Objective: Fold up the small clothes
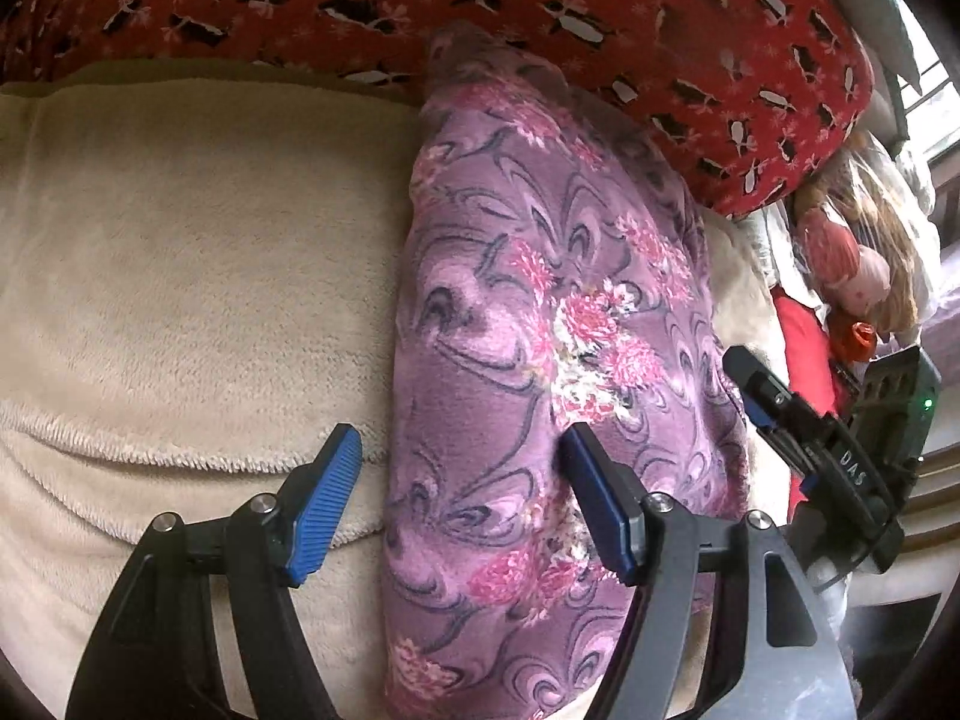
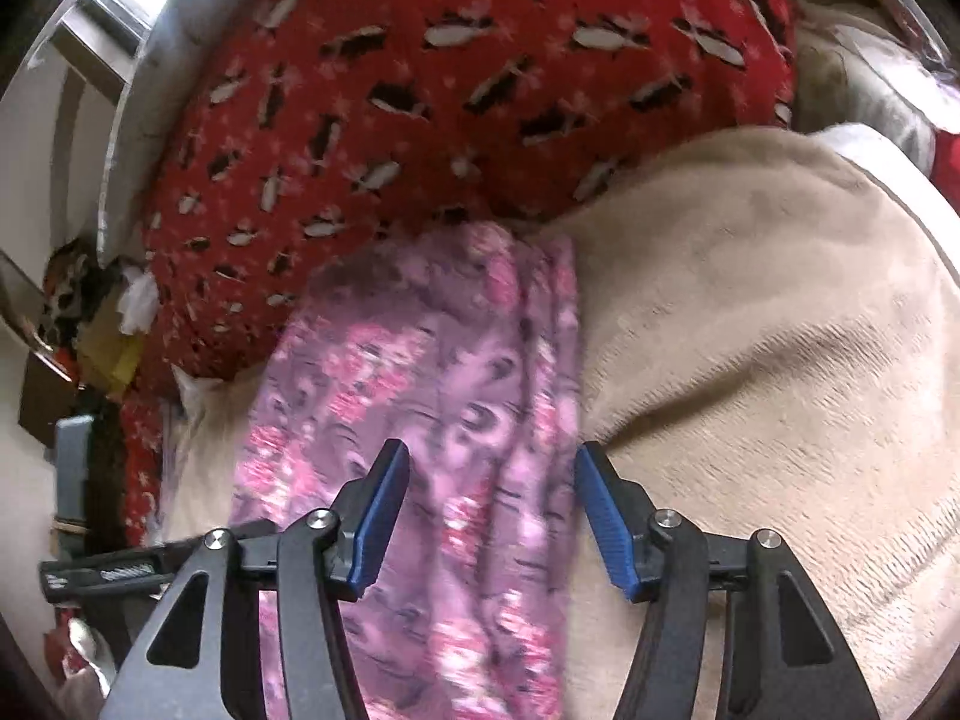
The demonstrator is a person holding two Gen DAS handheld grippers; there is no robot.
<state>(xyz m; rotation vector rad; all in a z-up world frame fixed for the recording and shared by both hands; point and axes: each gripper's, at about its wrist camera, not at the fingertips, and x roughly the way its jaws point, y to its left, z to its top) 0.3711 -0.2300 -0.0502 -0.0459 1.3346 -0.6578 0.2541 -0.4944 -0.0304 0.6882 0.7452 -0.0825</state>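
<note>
A purple garment with pink flowers lies folded in a long strip on a beige fleece blanket. It also shows in the right wrist view. My left gripper is open and empty, just above the strip's left edge. My right gripper is open and empty, over the strip's right edge. The right gripper also shows at the right of the left wrist view. The right wrist view is motion-blurred.
A red pillow with a black and white print lies against the garment's far end, also in the right wrist view. Dolls and clutter sit at the far right. The blanket spreads to the right.
</note>
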